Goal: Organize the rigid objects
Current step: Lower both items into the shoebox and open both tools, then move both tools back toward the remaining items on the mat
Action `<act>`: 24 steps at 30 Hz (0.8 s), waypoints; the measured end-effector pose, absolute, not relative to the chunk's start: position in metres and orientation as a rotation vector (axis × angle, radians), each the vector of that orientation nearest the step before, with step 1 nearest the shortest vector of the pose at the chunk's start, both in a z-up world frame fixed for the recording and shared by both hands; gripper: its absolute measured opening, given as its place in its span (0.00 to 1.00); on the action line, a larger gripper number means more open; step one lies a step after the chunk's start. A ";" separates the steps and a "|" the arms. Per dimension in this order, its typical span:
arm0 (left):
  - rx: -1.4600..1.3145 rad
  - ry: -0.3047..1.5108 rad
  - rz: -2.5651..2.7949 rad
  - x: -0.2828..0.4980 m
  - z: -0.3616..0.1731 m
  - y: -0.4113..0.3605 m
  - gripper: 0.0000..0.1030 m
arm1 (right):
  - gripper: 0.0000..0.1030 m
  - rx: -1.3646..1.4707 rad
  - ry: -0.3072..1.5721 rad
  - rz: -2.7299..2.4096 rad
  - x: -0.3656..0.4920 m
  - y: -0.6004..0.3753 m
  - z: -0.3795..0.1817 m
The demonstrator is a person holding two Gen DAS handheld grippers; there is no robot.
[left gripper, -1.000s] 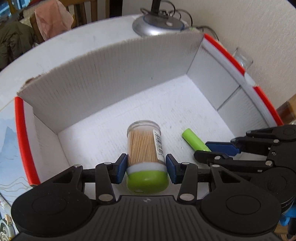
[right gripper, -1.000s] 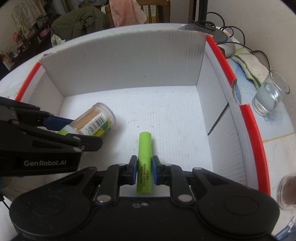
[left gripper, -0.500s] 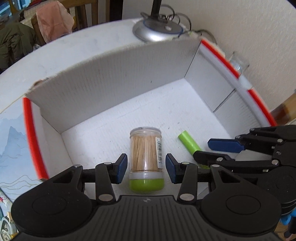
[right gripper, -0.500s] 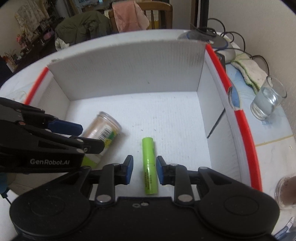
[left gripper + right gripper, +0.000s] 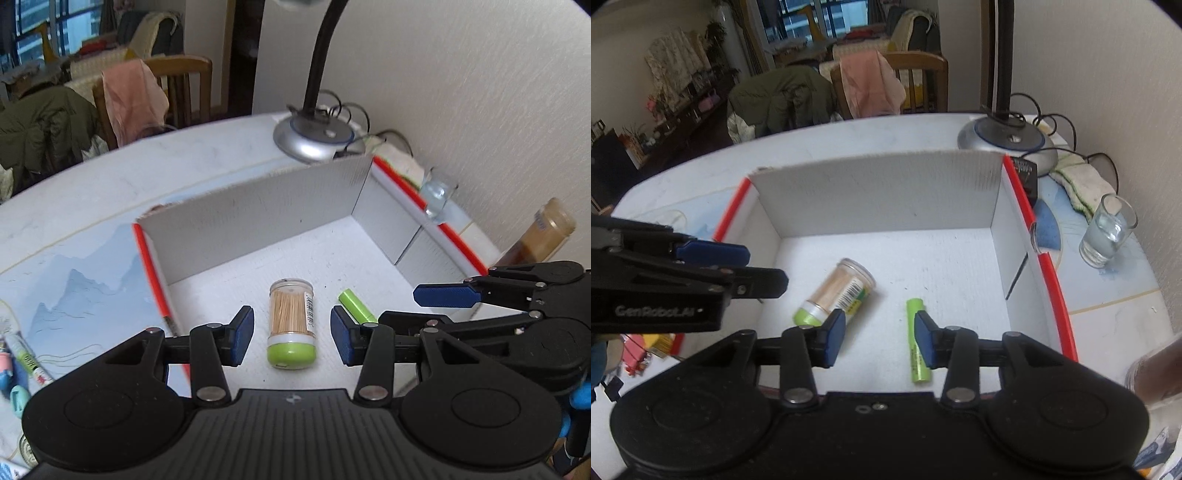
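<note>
1. Both claws have lifted away from the white box [image 5: 879, 195] since the earlier frames.
2. Right claw [image 5: 880, 336] has just been opening, released; the green battery [image 5: 916, 343] lies on the box floor.
3. Left claw [image 5: 291, 336] is released above the toothpick jar [image 5: 291, 325], which lies beside the battery.

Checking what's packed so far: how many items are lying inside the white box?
2. A toothpick jar lies on its side left of centre on the floor of the white box; a green battery lies to its right. Nothing else shows inside.

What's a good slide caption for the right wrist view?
Right tongs open above the box, green battery and toothpick jar lying released inside.
</note>
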State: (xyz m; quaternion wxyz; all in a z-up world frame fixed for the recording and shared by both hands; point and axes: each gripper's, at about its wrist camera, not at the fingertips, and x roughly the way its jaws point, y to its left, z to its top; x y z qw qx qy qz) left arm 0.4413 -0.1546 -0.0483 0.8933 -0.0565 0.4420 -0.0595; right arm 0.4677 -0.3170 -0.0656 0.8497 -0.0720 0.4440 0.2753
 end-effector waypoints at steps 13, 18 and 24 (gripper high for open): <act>-0.138 0.755 -0.077 0.361 -0.007 -0.123 0.50 | 0.59 -0.134 0.826 0.597 0.425 -0.302 -0.030; -0.144 0.720 -0.077 0.326 0.000 -0.104 0.59 | 0.67 -0.110 0.775 0.590 0.399 -0.291 -0.017; -0.181 0.708 -0.060 0.285 0.000 -0.071 0.66 | 0.83 -0.079 0.725 0.599 0.360 -0.273 -0.011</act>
